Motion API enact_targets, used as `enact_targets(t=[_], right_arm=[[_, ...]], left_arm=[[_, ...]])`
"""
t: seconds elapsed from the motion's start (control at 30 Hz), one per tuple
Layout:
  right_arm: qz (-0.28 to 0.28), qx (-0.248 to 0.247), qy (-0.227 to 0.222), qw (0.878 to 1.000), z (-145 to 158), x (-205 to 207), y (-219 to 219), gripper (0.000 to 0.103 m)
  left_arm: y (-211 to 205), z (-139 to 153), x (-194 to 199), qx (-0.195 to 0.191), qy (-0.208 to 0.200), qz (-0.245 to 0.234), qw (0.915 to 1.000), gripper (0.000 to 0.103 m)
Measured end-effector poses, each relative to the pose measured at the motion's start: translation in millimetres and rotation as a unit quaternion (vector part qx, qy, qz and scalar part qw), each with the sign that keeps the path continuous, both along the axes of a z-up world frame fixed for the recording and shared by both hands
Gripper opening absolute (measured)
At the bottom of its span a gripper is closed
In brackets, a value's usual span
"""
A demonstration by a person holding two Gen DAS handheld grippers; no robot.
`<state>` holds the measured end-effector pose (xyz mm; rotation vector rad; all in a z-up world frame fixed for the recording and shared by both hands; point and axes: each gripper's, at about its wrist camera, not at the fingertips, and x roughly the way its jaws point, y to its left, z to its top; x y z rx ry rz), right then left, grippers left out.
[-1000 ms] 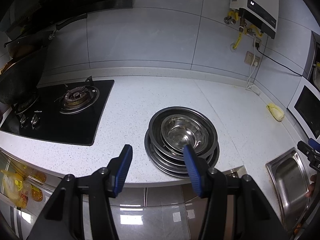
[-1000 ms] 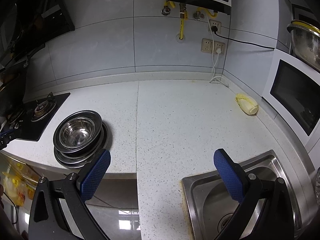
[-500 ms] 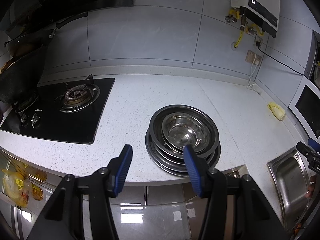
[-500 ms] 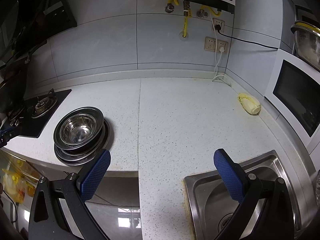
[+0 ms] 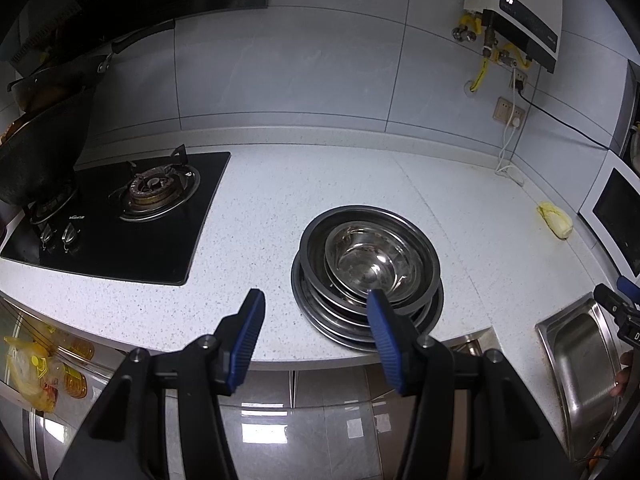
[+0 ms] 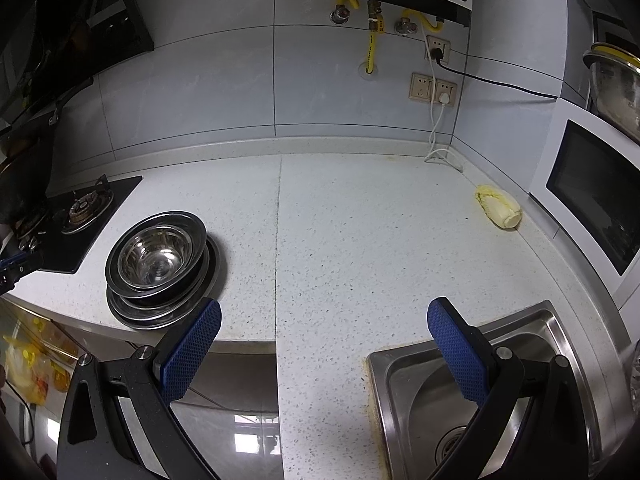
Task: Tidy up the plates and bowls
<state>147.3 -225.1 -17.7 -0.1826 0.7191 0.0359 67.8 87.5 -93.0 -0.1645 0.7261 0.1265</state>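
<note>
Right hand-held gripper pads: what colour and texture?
Blue, with a fine dotted grip texture on the pads, clearest in the right wrist view.

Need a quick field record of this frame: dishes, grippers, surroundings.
dishes: steel bowls and plates nested in one stack, small bowl on top
location: counter, near front edge, between stove and sink
left gripper: open, empty, in front of the stack
right gripper: open, empty, in front of the counter edge
other: cabbage beside microwave

Both tools have drifted slightly, the left tool [image 5: 314, 300] tipping up and the right tool [image 6: 324, 316] edging toward the surface [image 6: 360, 240], each open and empty.
</note>
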Motion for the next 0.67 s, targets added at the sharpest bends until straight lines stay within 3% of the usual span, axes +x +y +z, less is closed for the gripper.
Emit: enact_targets(t=[0.67], right_arm=[[-0.001, -0.001, 0.005, 1.000, -3.8, 1.9, 1.8, 0.101]], left_arm=[[-5.0, -1.0, 1.0, 0.007, 0.003, 0.011, 0.9999, 0.051]])
